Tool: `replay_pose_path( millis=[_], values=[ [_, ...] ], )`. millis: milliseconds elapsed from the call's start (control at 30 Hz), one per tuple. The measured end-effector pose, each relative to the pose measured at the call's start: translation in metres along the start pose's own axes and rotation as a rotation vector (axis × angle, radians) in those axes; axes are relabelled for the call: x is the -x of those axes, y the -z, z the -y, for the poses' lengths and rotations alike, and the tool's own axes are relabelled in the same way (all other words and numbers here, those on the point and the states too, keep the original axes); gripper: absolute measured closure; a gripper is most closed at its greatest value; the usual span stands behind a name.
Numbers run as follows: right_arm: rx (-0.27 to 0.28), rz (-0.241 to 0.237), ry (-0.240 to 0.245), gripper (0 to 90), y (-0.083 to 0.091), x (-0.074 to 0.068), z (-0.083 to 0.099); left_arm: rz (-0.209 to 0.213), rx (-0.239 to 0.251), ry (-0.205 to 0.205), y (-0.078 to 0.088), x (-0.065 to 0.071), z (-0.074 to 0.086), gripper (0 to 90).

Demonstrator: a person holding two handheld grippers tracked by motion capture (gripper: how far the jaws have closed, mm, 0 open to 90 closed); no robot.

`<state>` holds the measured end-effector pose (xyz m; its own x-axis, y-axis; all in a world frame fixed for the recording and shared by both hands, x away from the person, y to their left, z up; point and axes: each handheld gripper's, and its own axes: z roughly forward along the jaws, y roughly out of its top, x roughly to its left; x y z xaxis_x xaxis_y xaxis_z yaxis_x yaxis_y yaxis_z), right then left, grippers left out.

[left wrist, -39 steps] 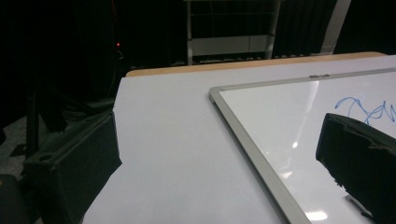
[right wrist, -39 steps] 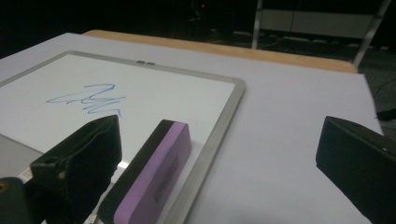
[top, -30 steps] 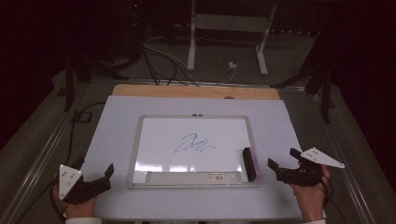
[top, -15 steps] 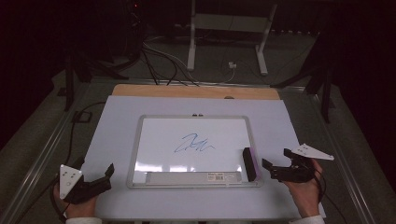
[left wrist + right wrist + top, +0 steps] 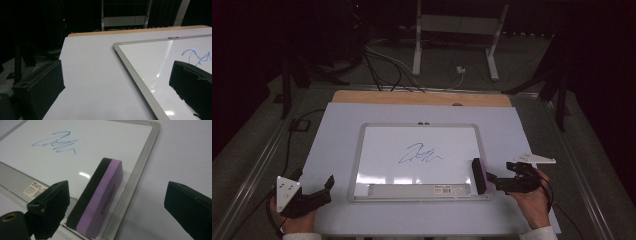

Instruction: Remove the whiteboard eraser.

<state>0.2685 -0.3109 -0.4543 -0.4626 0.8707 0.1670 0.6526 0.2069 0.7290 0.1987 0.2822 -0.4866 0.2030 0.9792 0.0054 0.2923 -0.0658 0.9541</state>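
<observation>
A whiteboard (image 5: 356,165) with a blue scribble (image 5: 419,154) lies flat in the middle of the table. A purple and black eraser (image 5: 479,176) stands on edge at the board's near right corner. My right gripper (image 5: 493,180) is level with it, right beside it. In the right gripper view the eraser (image 5: 100,197) lies between the jaws of the right gripper (image 5: 116,187). Those jaws have just been closing a little, and neither pad presses on the eraser. My left gripper (image 5: 314,182) rests open at the near left, off the board. In its own view the left gripper (image 5: 117,67) holds nothing.
A white sheet (image 5: 337,135) covers the table, with a wooden strip (image 5: 412,97) along its far edge. The board's tray with a barcode label (image 5: 447,189) runs along its near side. A metal stand (image 5: 454,30) and cables (image 5: 382,65) sit on the floor beyond.
My right gripper has slid left across the table up to the eraser. My left gripper, the board and the eraser have stayed put.
</observation>
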Motion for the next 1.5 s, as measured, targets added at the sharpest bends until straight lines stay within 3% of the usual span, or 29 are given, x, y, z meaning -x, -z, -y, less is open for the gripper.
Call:
replay_pose_path(
  millis=[133, 233, 267, 333, 367, 400, 500, 533, 667, 767, 900, 1067, 1300, 1500],
  values=[
    [-0.011, -0.005, -0.002, 13.4, -0.002, -0.001, 0.0, -0.003, -0.002, 0.001, 0.0, 0.0, 0.0, 0.4],
    [-0.03, -0.036, 0.003, 27.8, -0.004, -0.002, 0.001, -0.008, -0.007, 0.003, 0.0, 0.0, 0.0, 0.4],
    [-0.03, -0.036, 0.003, 27.8, -0.004, -0.002, 0.001, -0.009, -0.008, 0.004, -0.001, 0.0, 0.0, 0.4],
    [-0.042, -0.052, 0.008, 40.9, -0.007, -0.003, 0.002, -0.01, -0.011, 0.005, -0.001, 0.0, 0.0, 0.4],
    [-0.042, -0.052, 0.008, 40.9, -0.007, -0.003, 0.002, -0.01, -0.013, 0.004, -0.001, 0.0, 0.0, 0.4],
    [-0.056, -0.072, 0.007, 48.6, -0.009, -0.003, 0.004, -0.012, -0.012, 0.004, -0.001, 0.0, 0.0, 0.3],
    [-0.08, -0.075, 0.011, 53.5, -0.013, -0.003, 0.006, -0.012, -0.014, 0.003, -0.001, -0.001, 0.001, 0.4],
    [-0.09, -0.1, -0.013, 55.2, -0.016, -0.002, 0.007, -0.012, -0.016, 0.003, -0.001, -0.001, 0.001, 0.4],
    [-0.099, -0.098, -0.017, 53.2, -0.017, -0.002, 0.006, -0.013, -0.019, 0.003, -0.002, 0.0, 0.001, 0.4],
    [-0.103, -0.088, -0.027, 46.8, -0.019, -0.003, 0.006, -0.014, -0.019, 0.002, -0.001, 0.0, 0.001, 0.4],
    [-0.115, -0.109, -0.05, 39.4, -0.024, -0.006, 0.006, -0.014, -0.022, 0.002, -0.002, -0.001, 0.001, 0.4],
    [-0.127, -0.129, -0.056, 37.3, -0.031, -0.01, 0.004, -0.016, -0.021, 0.005, -0.001, -0.001, 0.001, 0.4],
    [-0.15, -0.161, -0.108, 31.3, -0.039, -0.01, 0.004, -0.013, -0.022, 0.016, -0.002, -0.002, 0.001, 0.4],
    [-0.186, -0.17, -0.108, 33.4, -0.046, -0.013, 0.006, -0.012, -0.021, 0.024, -0.002, -0.003, 0.002, 0.4]
  ],
)
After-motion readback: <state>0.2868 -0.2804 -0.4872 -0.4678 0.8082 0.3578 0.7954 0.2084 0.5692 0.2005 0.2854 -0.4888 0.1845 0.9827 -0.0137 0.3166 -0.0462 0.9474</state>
